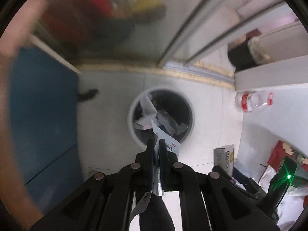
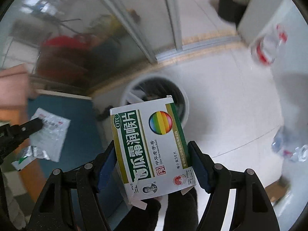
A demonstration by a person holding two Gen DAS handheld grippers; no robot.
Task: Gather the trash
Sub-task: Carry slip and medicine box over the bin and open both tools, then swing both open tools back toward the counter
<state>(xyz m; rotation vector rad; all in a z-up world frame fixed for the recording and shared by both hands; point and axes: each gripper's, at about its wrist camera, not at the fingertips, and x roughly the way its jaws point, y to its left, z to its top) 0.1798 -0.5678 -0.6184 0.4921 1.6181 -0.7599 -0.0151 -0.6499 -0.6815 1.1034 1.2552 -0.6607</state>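
Observation:
My left gripper (image 1: pixel 156 143) is shut on a thin white and blue printed wrapper (image 1: pixel 169 146), held above a round white trash bin (image 1: pixel 132 115) full of paper scraps on the floor. In the right wrist view the same gripper (image 2: pixel 38 124) shows at the left, pinching the crinkled white wrapper (image 2: pixel 52 134). My right gripper (image 2: pixel 152 150) is shut on a white and green medicine box (image 2: pixel 152 150) with a rainbow ball logo, held over the same bin (image 2: pixel 127 92). The box (image 1: pixel 224 157) also shows at the right of the left wrist view.
A clear plastic bottle with a red label (image 1: pixel 250 102) lies on a white surface at the right (image 2: pixel 267 48). A blue cabinet (image 1: pixel 42 115) stands at the left. Glass sliding doors (image 1: pixel 192 28) are behind the bin. Crumpled plastic (image 2: pixel 288 148) lies at the far right.

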